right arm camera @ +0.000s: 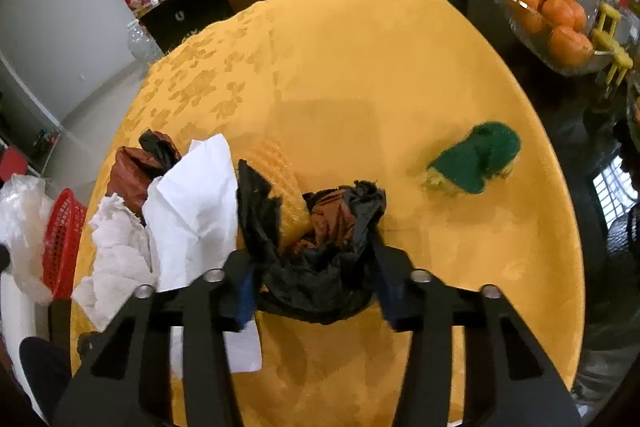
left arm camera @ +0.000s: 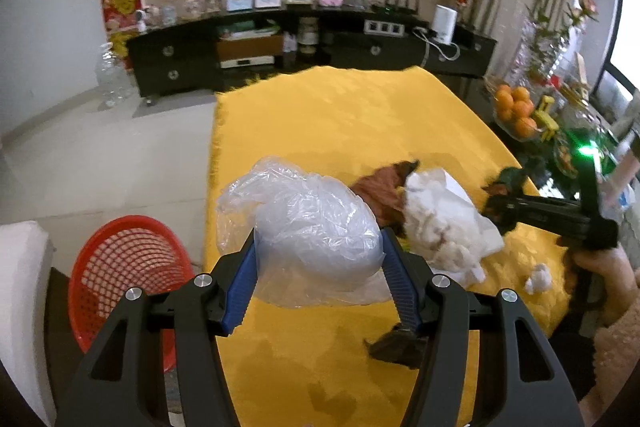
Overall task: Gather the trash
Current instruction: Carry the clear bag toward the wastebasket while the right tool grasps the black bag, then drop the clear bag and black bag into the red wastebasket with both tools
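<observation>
My left gripper (left arm camera: 318, 247) is shut on a crumpled clear plastic bag (left arm camera: 312, 223) and holds it above the yellow tablecloth (left arm camera: 360, 115). A red mesh basket (left arm camera: 124, 275) stands low at the left of the table; it also shows in the right wrist view (right arm camera: 62, 247). My right gripper (right arm camera: 314, 259) is shut on a crumpled black and brown plastic bag (right arm camera: 324, 251). White tissue and paper (right arm camera: 172, 219) and another brown and black bag (right arm camera: 140, 167) lie to its left. A green and yellow sponge (right arm camera: 476, 159) lies to the right.
A bowl of oranges (right arm camera: 552, 15) stands on the dark table at the right. A black TV cabinet (left arm camera: 312, 39) with frames and toys runs along the far wall. A small tissue ball (left arm camera: 538, 279) lies near the right hand.
</observation>
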Action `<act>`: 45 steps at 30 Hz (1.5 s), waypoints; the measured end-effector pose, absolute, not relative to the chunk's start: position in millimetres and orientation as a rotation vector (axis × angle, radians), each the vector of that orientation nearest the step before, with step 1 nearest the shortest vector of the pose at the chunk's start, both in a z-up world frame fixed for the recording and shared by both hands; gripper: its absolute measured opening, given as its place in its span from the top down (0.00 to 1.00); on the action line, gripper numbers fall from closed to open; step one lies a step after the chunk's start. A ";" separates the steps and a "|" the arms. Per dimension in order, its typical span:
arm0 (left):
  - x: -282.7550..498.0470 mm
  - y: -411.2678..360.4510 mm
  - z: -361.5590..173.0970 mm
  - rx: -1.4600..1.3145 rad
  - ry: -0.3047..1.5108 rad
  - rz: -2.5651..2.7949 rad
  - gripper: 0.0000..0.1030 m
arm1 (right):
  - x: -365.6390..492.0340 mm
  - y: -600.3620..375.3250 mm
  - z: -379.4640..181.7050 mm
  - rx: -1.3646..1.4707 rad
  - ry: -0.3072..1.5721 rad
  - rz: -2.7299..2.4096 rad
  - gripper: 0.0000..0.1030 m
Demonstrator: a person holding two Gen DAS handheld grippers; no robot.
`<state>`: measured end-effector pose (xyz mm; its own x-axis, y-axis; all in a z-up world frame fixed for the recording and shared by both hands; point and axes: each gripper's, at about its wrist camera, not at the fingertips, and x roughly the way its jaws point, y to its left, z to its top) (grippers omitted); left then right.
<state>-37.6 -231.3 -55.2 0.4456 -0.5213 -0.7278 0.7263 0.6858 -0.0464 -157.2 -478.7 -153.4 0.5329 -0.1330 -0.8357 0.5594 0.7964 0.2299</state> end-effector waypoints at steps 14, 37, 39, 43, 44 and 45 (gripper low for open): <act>-21.7 -185.6 -41.8 0.218 0.757 -0.675 0.45 | -168.0 -458.7 -90.5 0.373 0.818 -0.459 0.84; -15.4 -169.6 -40.1 0.233 0.731 -0.540 0.45 | -175.0 -473.0 -160.7 0.449 0.981 -0.539 0.58; -14.2 -167.5 -38.8 0.236 0.728 -0.523 0.45 | -180.3 -471.7 -149.8 0.438 0.953 -0.554 0.59; -11.2 -161.7 -37.2 0.229 0.732 -0.498 0.45 | -185.5 -465.7 -118.8 0.393 0.881 -0.576 0.59; -9.7 -159.0 -36.3 0.225 0.733 -0.490 0.45 | -185.3 -463.3 -108.9 0.378 0.859 -0.579 0.59; -8.9 -157.4 -35.8 0.222 0.733 -0.484 0.45 | -184.8 -462.4 -101.8 0.368 0.843 -0.579 0.59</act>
